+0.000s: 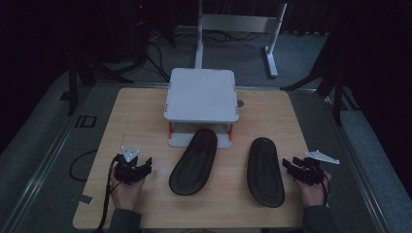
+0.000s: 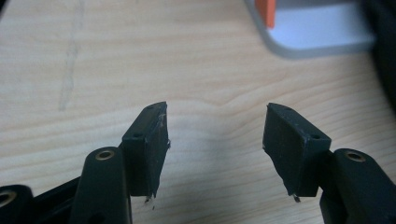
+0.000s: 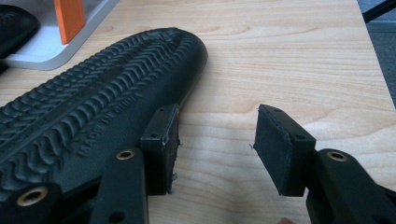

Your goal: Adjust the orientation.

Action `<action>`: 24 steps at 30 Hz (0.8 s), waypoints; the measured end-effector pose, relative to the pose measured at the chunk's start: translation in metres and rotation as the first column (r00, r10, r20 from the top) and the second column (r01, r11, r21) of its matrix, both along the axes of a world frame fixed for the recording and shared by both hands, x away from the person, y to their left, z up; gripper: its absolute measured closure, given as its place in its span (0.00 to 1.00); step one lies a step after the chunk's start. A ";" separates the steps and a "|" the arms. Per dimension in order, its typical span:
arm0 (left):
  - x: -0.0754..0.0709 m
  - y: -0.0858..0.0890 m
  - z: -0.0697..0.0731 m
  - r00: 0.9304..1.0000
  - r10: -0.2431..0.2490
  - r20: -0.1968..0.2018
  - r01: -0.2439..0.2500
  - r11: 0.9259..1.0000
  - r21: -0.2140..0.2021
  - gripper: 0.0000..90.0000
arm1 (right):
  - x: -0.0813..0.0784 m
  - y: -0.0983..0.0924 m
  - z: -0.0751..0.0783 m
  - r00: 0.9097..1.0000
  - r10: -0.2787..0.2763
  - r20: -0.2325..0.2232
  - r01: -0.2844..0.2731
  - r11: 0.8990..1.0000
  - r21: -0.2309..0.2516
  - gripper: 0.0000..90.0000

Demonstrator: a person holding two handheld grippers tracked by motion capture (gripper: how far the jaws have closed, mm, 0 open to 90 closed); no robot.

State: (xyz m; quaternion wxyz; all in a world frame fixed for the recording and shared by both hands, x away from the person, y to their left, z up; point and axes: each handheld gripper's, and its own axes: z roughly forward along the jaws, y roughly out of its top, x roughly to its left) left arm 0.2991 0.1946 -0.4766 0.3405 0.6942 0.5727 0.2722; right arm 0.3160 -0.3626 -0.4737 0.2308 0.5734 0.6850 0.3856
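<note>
dark room, grey carpeted floor, cables and a grey metal stand frame (image 1: 240, 29) beyond the far edge. light wooden table (image 1: 141, 111), rectangular, on a metal frame.

item: white two-tier stand (image 1: 201, 97) with orange posts, at the middle of the table's far edge; its lower shelf faced the near edge.

item: left slipper (image 1: 194, 162), black, sole up, ribbed tread; lay at the table's centre, tilted, toe end touching or just under the stand's lower shelf.

item: right slipper (image 1: 265, 172), black, sole up, lay right of centre, near the table's right edge, well apart from the stand; tread with moulded lettering seen in the right gripper view (image 3: 88, 121).

item: left gripper (image 1: 147, 164), held in a hand near the near left corner, pointing toward the left slipper, not touching it. jaws stood apart with bare wood between them (image 2: 217, 154).

item: right gripper (image 1: 286, 164), held in a hand by the right edge, just beside the right slipper's outer side. jaws stood apart, nothing between them (image 3: 217, 149); one jaw just beside the slipper's rim, contact not clear.
</note>
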 end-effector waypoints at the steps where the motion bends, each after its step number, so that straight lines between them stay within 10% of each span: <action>1: -0.002 -0.002 0.003 1.000 -0.006 0.009 0.006 1.000 0.002 0.45 | 0.000 0.000 -0.001 1.000 0.003 -0.007 -0.003 1.000 0.001 0.55; 10: -0.018 -0.036 0.043 0.985 -0.146 0.089 0.152 0.986 -0.062 0.45 | -0.005 0.001 -0.004 0.999 0.023 -0.033 -0.023 1.000 -0.008 0.54; 21: -0.023 -0.114 0.068 0.928 -0.344 0.142 0.354 0.934 -0.054 0.43 | -0.002 0.001 -0.012 0.996 0.041 -0.078 -0.041 0.999 0.007 0.53; 24: -0.020 -0.151 0.065 0.900 -0.418 0.128 0.424 0.905 -0.031 0.43 | 0.000 0.004 -0.014 0.994 0.054 -0.092 -0.055 0.998 -0.009 0.53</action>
